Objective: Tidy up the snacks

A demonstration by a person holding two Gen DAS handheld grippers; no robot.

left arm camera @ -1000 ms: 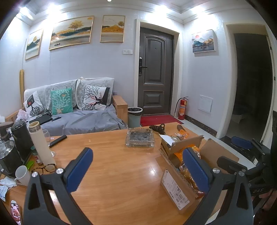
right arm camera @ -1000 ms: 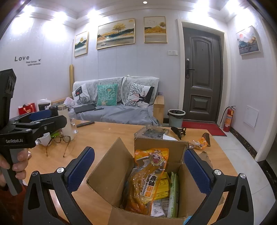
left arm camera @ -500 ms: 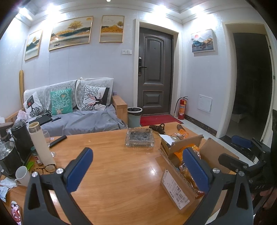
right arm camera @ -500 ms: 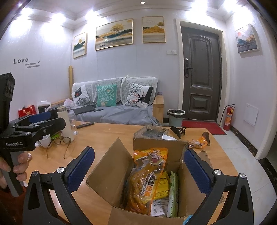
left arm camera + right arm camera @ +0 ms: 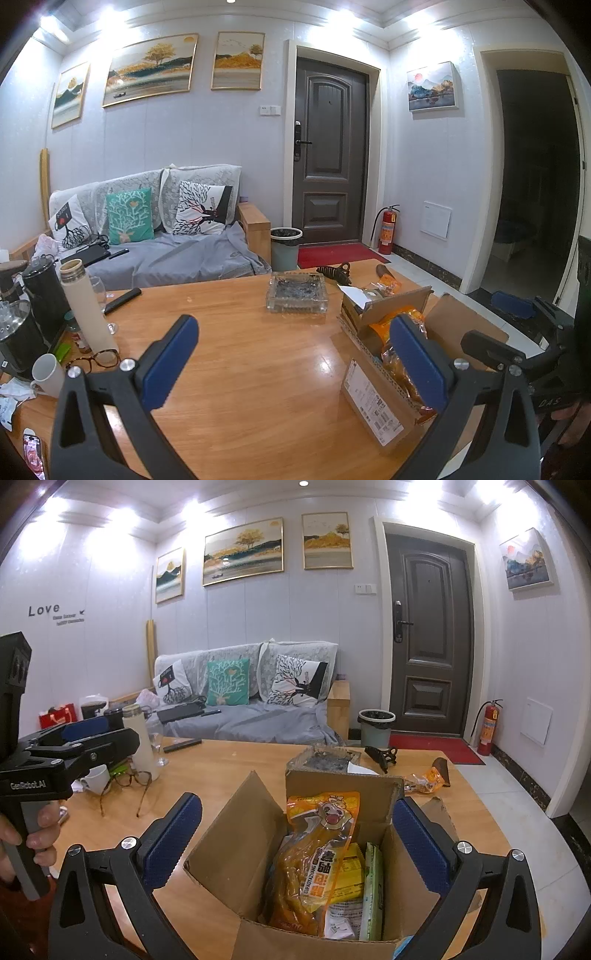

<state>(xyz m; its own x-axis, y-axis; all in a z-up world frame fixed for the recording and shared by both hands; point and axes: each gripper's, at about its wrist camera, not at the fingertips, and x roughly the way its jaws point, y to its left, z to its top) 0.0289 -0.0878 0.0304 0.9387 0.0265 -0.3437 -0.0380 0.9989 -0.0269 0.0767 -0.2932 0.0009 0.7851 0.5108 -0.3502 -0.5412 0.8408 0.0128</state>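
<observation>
An open cardboard box [image 5: 236, 853] stands on the wooden table [image 5: 221, 768]. In it, an orange snack bag [image 5: 317, 853] stands upright beside a yellow packet [image 5: 351, 875] and a green packet [image 5: 373, 886]. My right gripper [image 5: 295, 834] is open and empty, its jaws on either side of the box above it. My left gripper [image 5: 291, 354] is open and empty over the table, left of the box [image 5: 373, 391]. A small orange snack packet [image 5: 424, 779] lies loose on the far right of the table.
A glass ashtray [image 5: 297, 291] sits behind the box, with a black clip [image 5: 382, 755] near it. At the table's left are a white flask [image 5: 88, 306], glasses [image 5: 98, 358], a white mug [image 5: 48, 374], kettles and a remote [image 5: 122, 301]. A sofa stands behind.
</observation>
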